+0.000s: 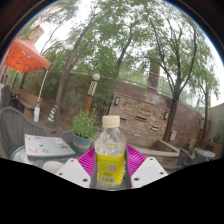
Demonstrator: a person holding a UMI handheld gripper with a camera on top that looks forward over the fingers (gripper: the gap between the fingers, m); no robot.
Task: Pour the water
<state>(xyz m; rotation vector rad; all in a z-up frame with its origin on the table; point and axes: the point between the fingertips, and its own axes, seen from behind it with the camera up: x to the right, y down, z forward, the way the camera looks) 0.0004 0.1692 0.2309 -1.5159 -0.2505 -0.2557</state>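
Note:
A clear plastic bottle [110, 152] with a white cap and a yellow label stands upright between my fingers. My gripper [110, 165] is shut on the bottle, its magenta pads [88, 160] pressing against both sides of the label. The bottle's base is hidden behind the gripper body. No cup or other vessel shows in the gripper view.
A potted green plant [84, 128] stands just beyond the bottle to the left. A grey table [45, 147] with chairs lies further left. A brick wall [145, 108], trees and an orange canopy [25, 55] fill the background.

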